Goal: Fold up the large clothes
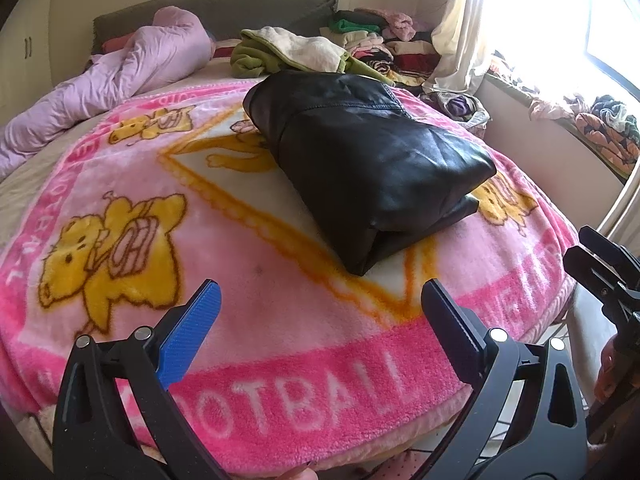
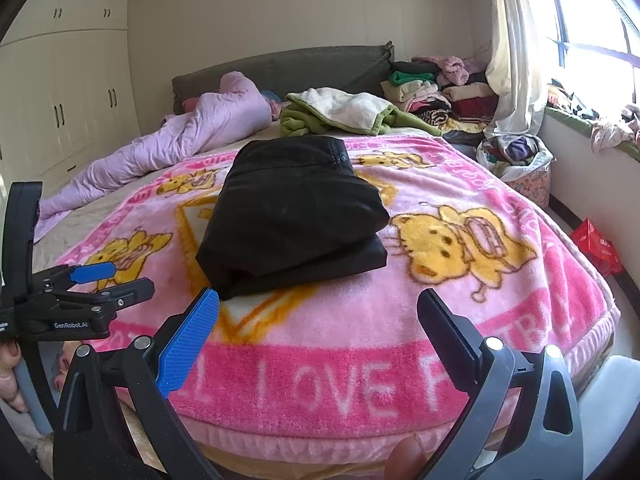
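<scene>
A black leather garment lies folded into a thick rectangle on the pink cartoon blanket that covers the bed. My left gripper hovers open over the blanket's front border, short of the garment's near corner, with nothing between its fingers. My right gripper is also open and empty, just in front of the garment's near edge. Each gripper shows in the other's view: the right gripper at the far right edge, the left gripper at the far left.
A lilac duvet is bunched at the back left. A green and cream blanket lies behind the garment. Stacked clothes fill the back right corner beside a curtain. A bag of clothes and a red bag sit on the floor at the right.
</scene>
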Demonstrator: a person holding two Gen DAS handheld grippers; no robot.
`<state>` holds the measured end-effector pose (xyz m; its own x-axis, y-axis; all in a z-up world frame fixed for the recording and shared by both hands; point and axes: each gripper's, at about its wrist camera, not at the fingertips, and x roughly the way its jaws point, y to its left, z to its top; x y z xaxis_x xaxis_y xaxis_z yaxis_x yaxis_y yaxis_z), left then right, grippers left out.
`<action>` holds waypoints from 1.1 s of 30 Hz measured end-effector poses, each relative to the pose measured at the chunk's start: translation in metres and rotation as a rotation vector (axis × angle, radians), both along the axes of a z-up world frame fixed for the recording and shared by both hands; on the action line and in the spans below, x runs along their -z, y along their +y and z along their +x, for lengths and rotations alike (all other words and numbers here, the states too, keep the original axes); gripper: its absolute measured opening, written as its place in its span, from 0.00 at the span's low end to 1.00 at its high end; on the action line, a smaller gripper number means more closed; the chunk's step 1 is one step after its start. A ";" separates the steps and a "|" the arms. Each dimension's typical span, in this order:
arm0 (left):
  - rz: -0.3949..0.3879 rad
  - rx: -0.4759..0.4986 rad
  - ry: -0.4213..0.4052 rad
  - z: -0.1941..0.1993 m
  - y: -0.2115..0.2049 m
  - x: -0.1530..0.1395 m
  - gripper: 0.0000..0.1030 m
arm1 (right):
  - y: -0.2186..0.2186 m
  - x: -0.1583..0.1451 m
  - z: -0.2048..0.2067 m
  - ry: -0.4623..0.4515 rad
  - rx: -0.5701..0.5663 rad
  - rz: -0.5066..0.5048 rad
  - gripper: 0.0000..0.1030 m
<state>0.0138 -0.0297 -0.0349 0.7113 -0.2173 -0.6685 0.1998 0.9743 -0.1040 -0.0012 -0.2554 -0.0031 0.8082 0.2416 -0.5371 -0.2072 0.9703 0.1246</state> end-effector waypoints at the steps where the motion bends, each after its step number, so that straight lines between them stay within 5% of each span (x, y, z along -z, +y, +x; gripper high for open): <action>1: 0.001 -0.001 0.000 0.000 0.000 0.000 0.91 | 0.000 0.000 0.000 0.000 0.001 0.004 0.96; 33: 0.007 -0.001 -0.015 -0.002 0.001 -0.005 0.91 | 0.001 -0.004 0.000 -0.003 -0.003 -0.036 0.96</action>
<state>0.0120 -0.0287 -0.0301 0.7213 -0.2118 -0.6594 0.2003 0.9752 -0.0941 -0.0010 -0.2540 0.0006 0.8094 0.2243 -0.5428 -0.2101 0.9736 0.0890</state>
